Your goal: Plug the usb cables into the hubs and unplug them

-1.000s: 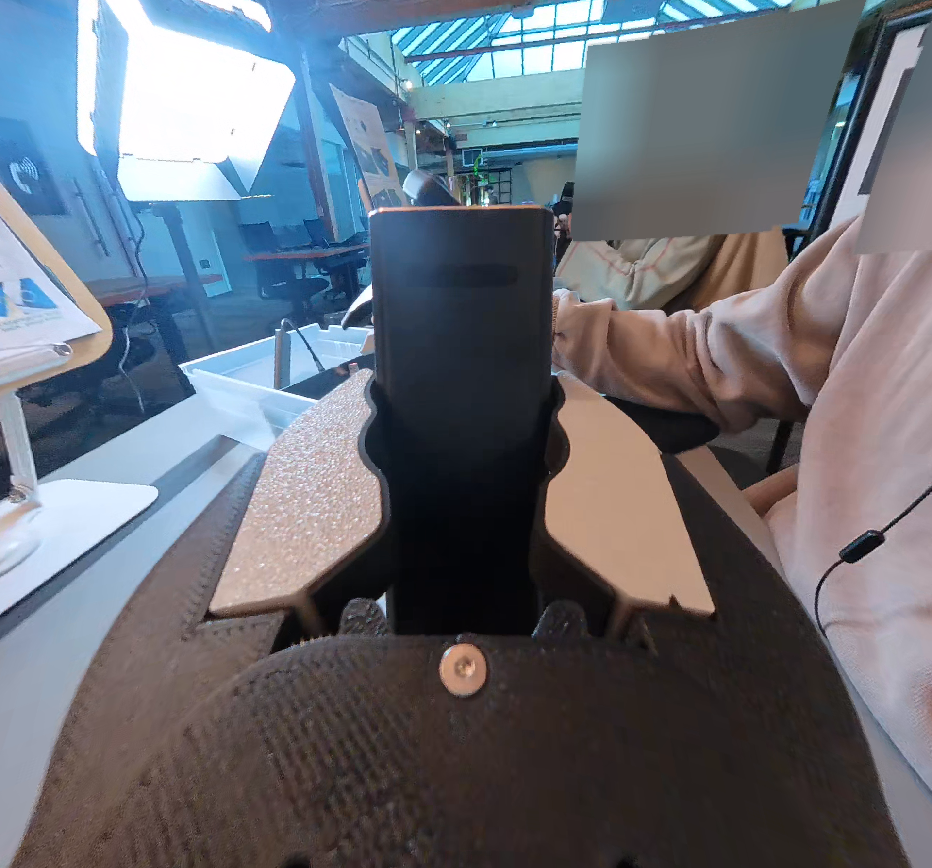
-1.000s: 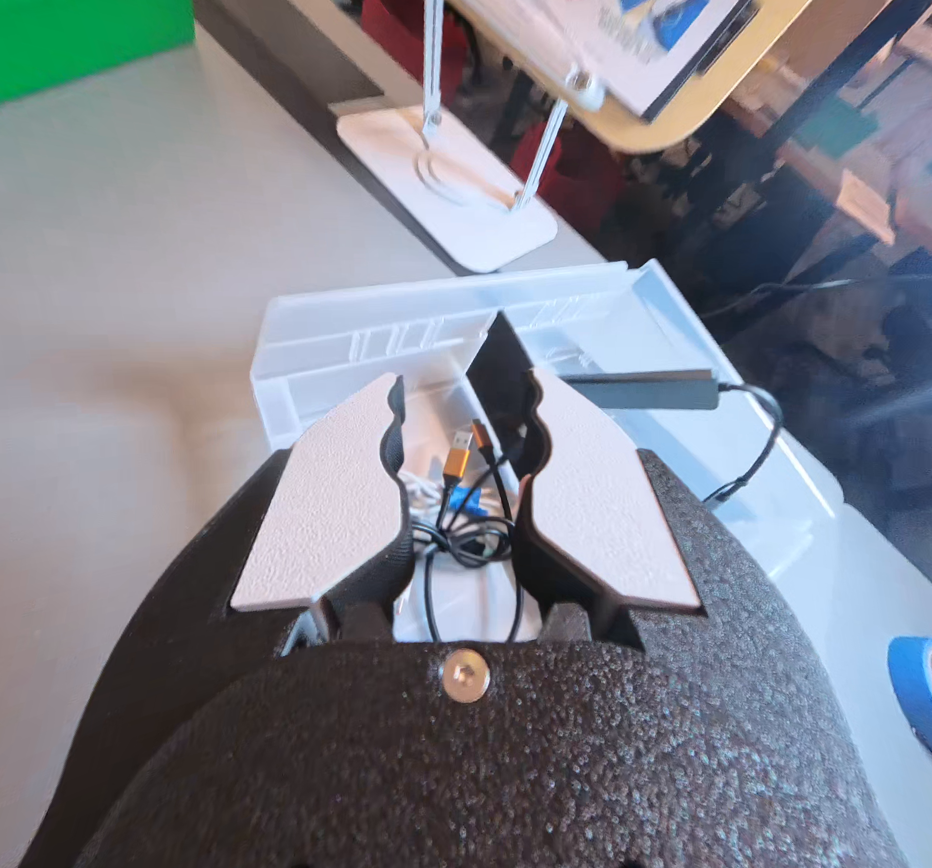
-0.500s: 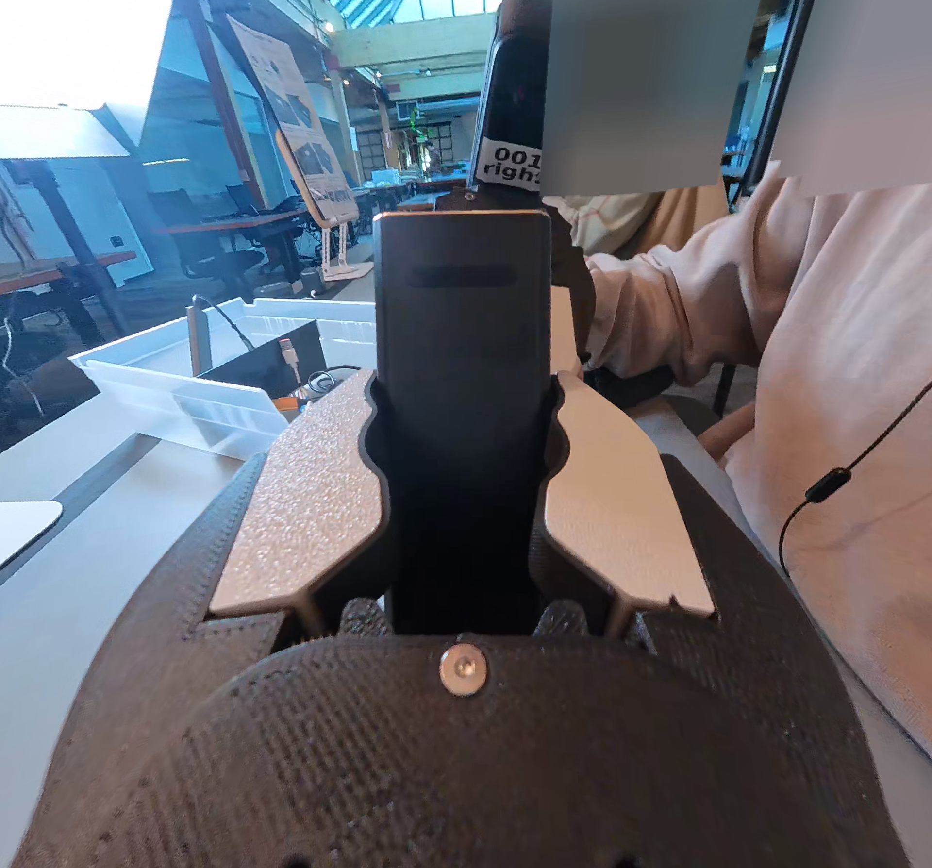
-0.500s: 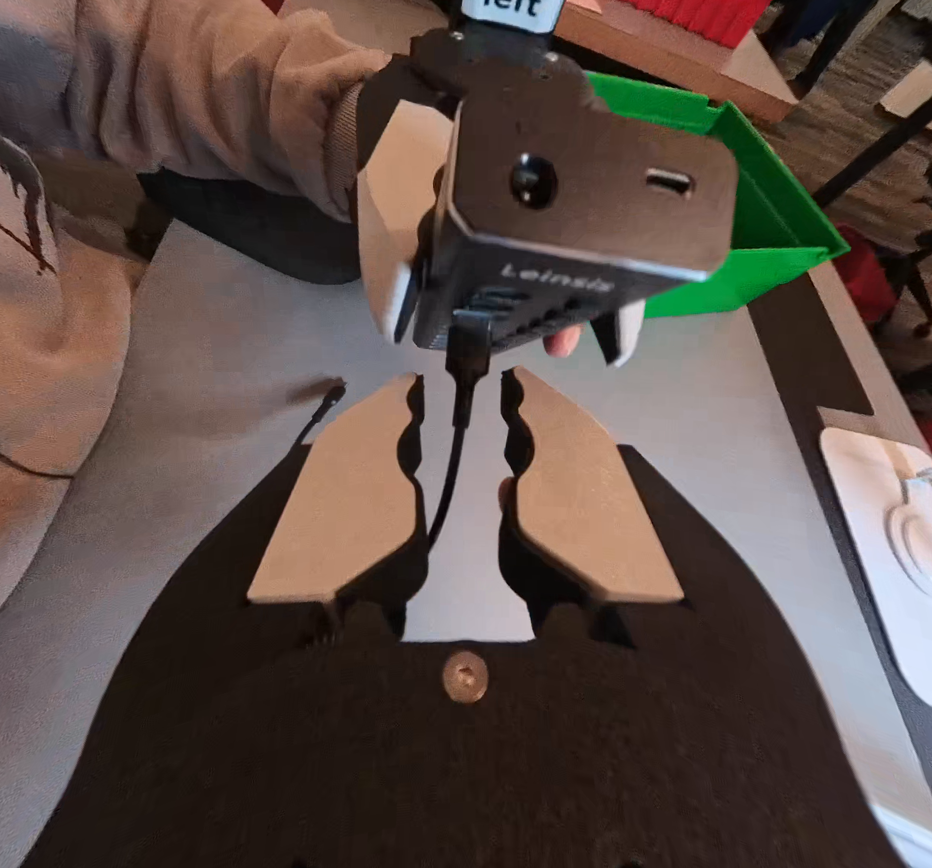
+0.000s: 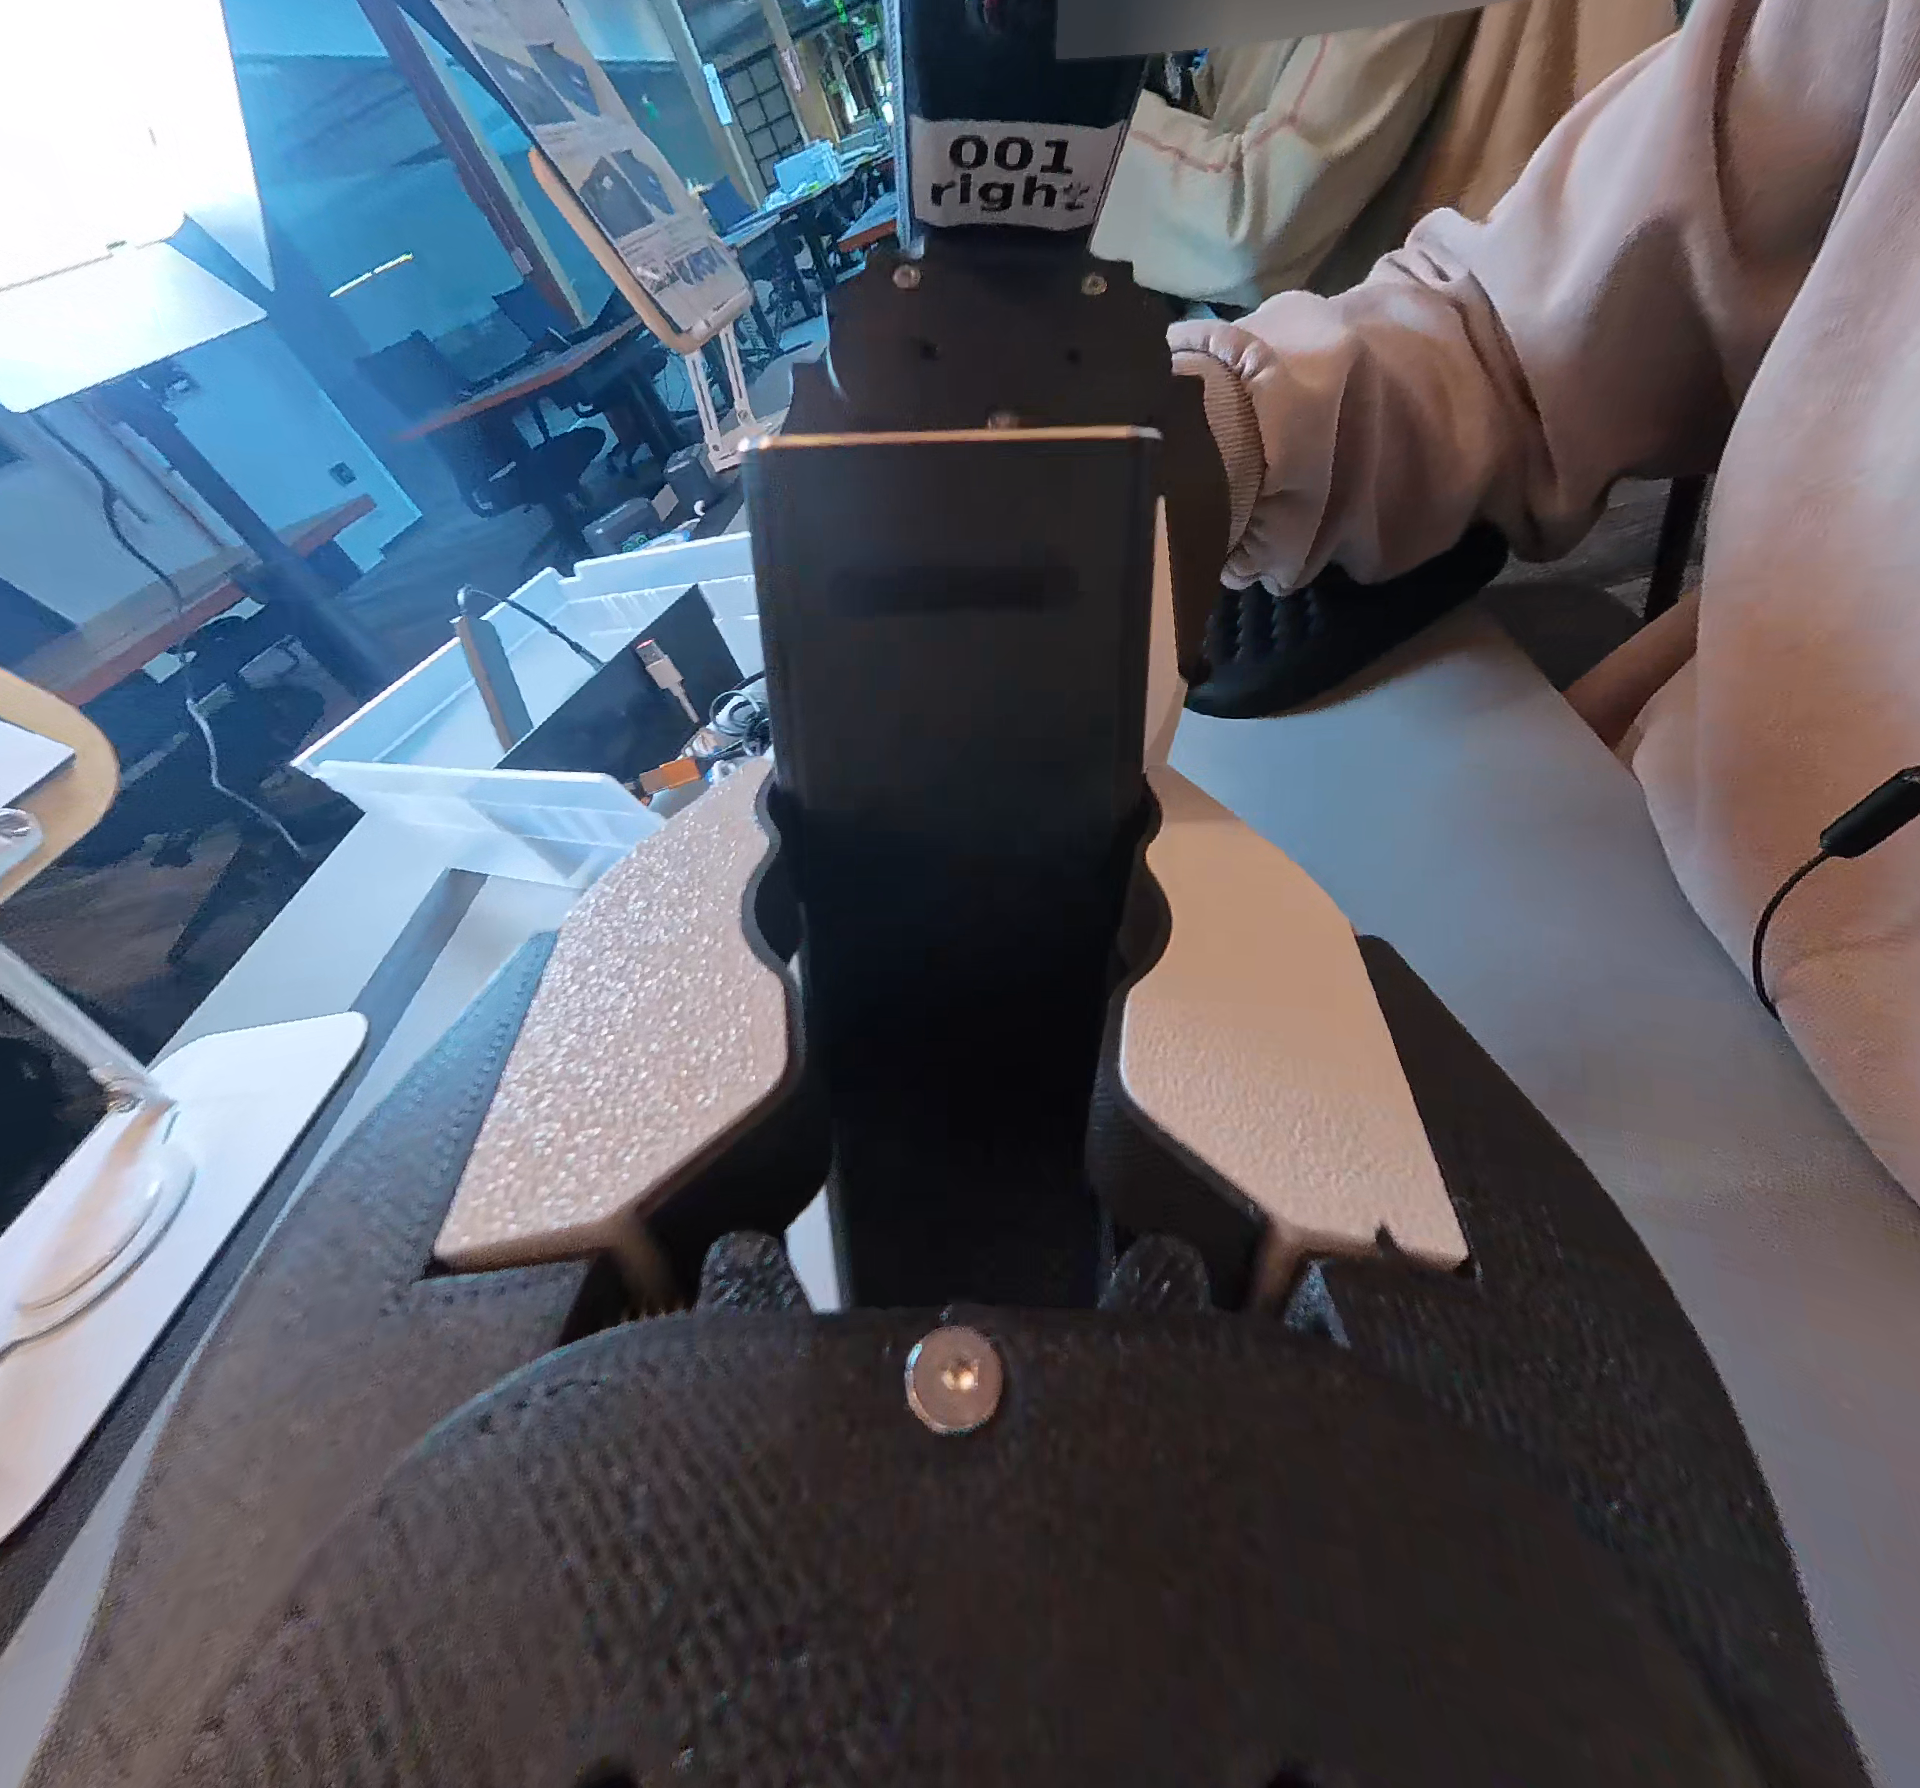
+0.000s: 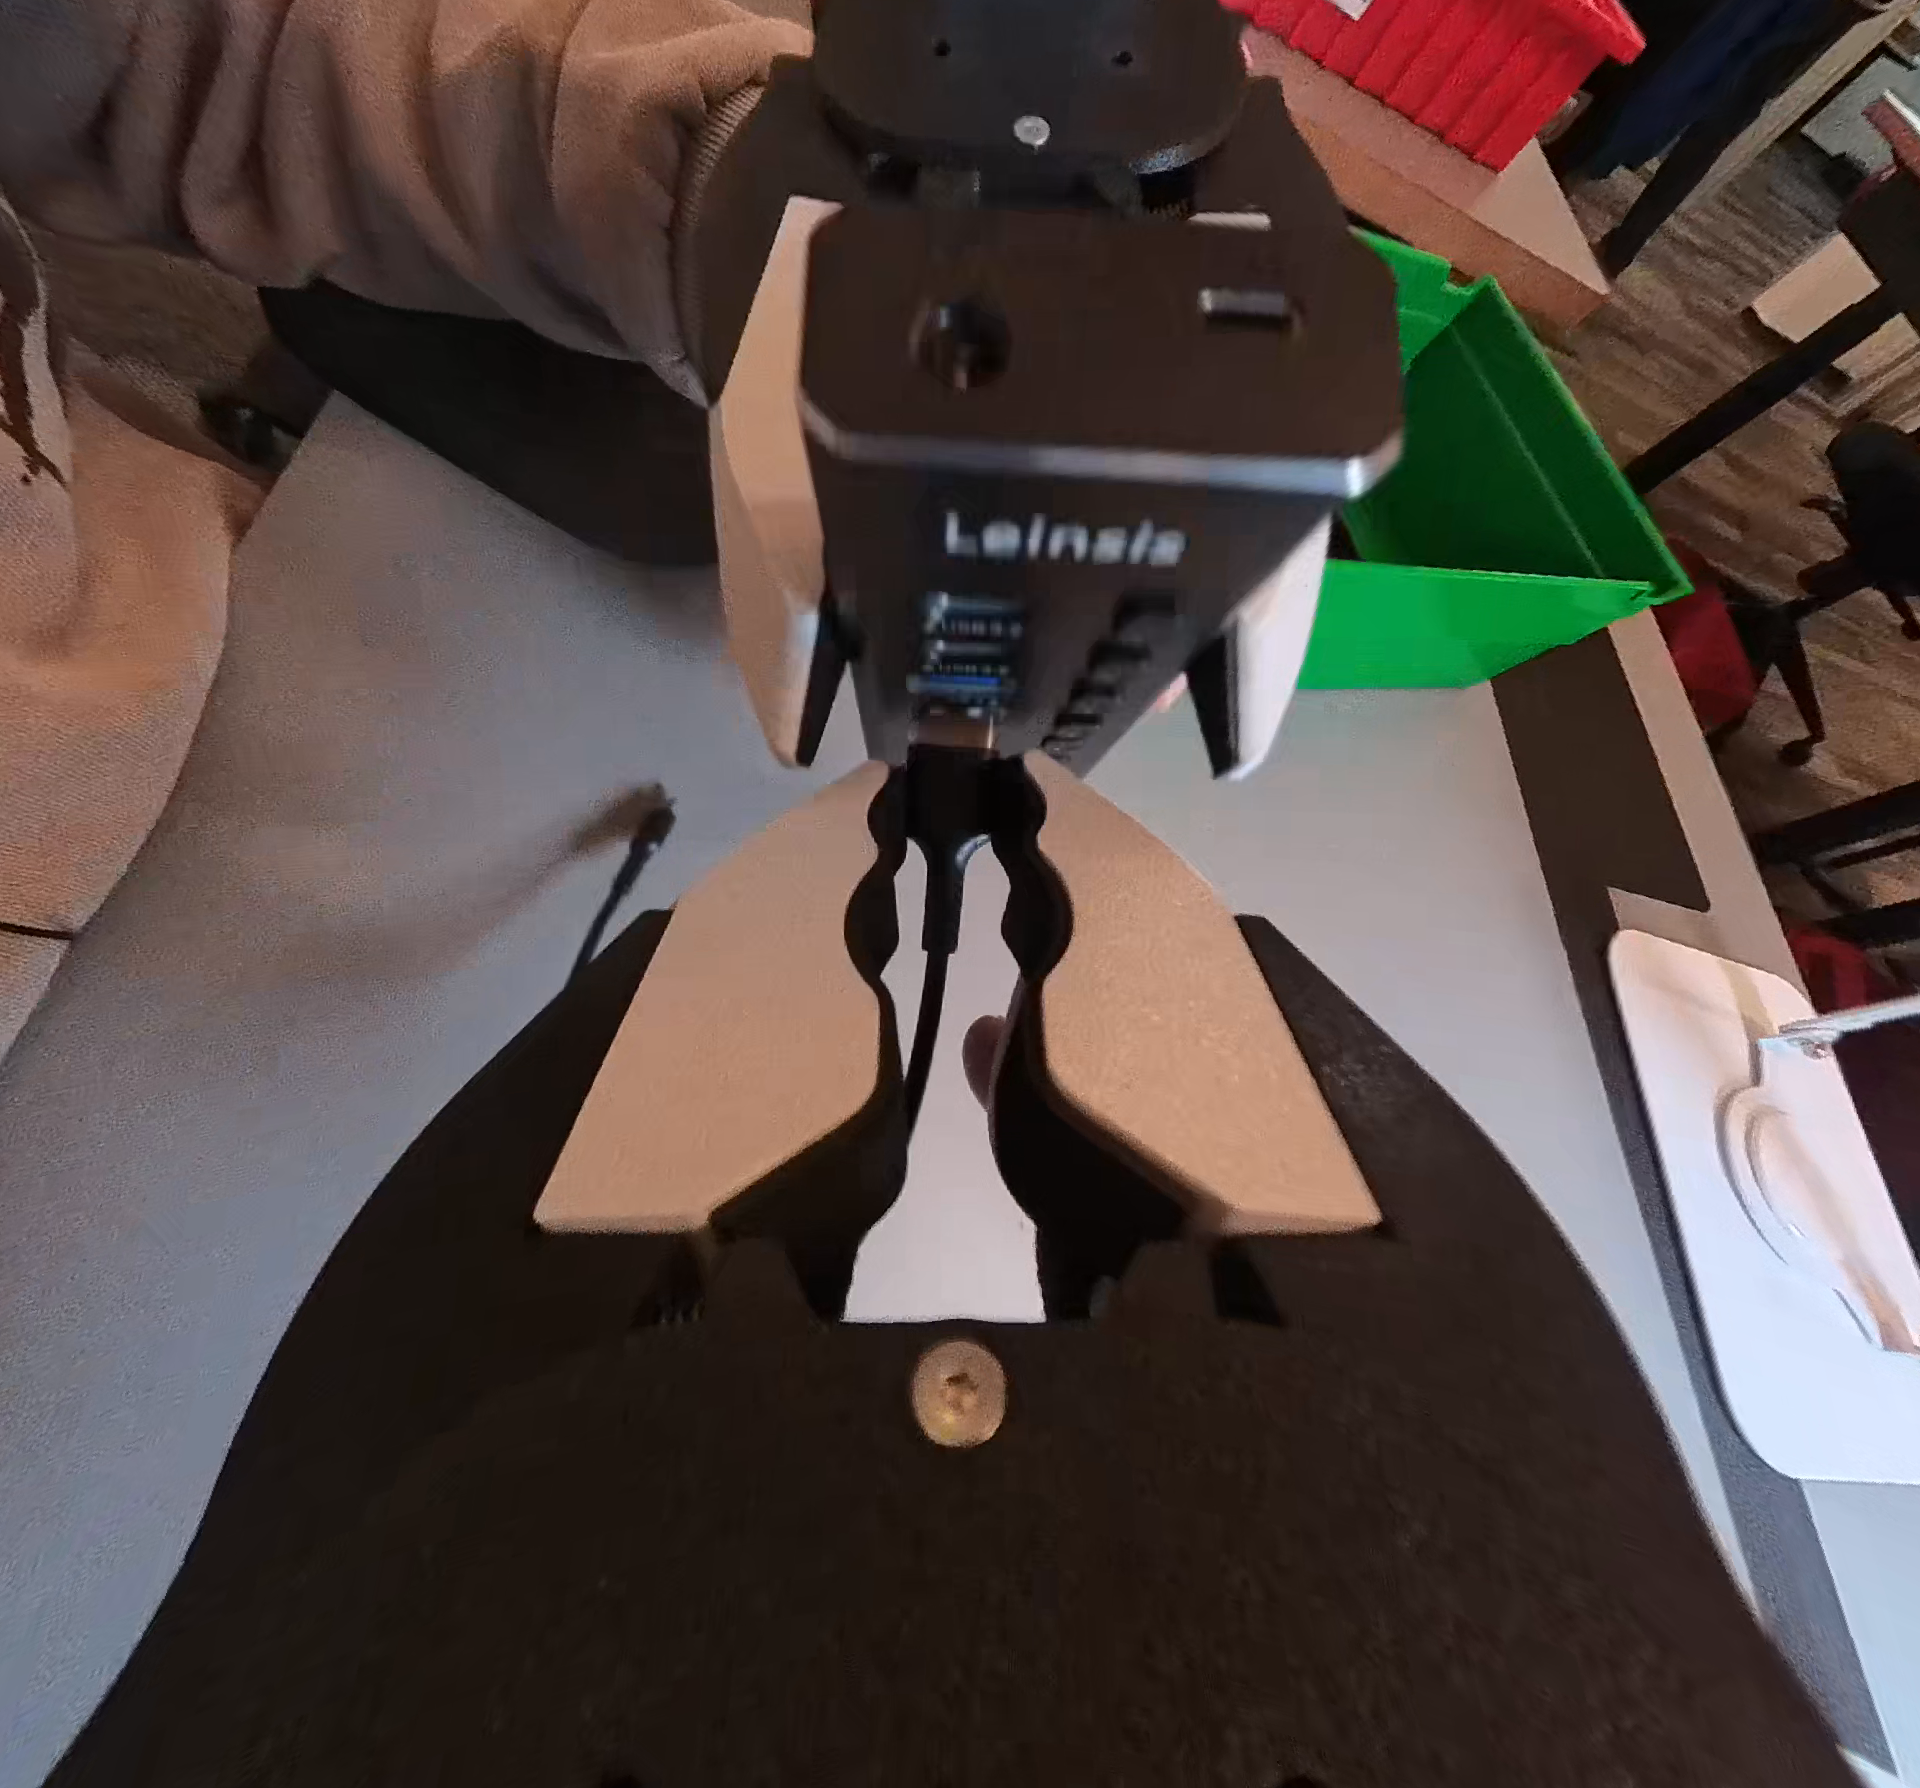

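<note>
Dark metal box-shaped hub [image 6: 1091,450] clamped in left gripper [image 5: 956,907] fingers. Black cable plug [image 6: 951,793] pinched by right gripper [image 6: 951,803] fingers at port mouth. Misalignment risked: plug jammed, port stressed.

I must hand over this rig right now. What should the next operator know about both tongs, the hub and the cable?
Left tongs: shut on the hub, held up above the table.
Right tongs: shut on the black plug of the cable, right at the lowest port of the hub.
Whether the plug is fully seated cannot be told; the picture is blurred there.
More cables lie in the white bin, with a second hub standing in it.
Left to do: confirm the plug's seating, pull it out, then go on with the others.
</note>
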Available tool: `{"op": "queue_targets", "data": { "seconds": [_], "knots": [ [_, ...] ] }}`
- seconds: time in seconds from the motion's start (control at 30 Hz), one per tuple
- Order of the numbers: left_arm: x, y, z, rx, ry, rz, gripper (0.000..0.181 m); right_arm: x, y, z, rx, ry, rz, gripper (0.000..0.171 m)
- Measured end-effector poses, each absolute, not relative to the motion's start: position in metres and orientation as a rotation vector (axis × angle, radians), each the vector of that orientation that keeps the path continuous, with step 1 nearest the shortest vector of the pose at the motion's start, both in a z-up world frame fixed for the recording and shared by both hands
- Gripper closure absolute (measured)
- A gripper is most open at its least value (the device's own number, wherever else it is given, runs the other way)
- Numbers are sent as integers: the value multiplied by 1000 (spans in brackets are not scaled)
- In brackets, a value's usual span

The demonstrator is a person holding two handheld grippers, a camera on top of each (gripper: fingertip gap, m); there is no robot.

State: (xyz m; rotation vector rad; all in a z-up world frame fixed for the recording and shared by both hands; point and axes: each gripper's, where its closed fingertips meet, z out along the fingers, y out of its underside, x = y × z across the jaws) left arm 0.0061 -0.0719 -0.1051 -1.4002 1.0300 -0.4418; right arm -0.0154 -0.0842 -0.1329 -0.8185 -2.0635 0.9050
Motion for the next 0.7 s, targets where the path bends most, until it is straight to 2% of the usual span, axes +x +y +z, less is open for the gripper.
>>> {"op": "queue_targets", "data": {
  "seconds": [0.4, 0.47, 0.53, 0.7],
  "knots": [
    [12, -72, -105, -1401, 1037, -438, 120, -3, -79, -133, -832, -2103, 868, 155],
    [-9, -75, -79, -1337, 919, -489, 119, 12, -49, -164, -916, -2189, 671, 155],
    [-40, -82, -55, -1295, 868, -432, 120, 17, -53, -137, -917, -2053, 870, 156],
    [-48, -80, -60, -1333, 859, -368, 120, 30, -7, -53, -914, -1786, 761, 155]
  ]
}}
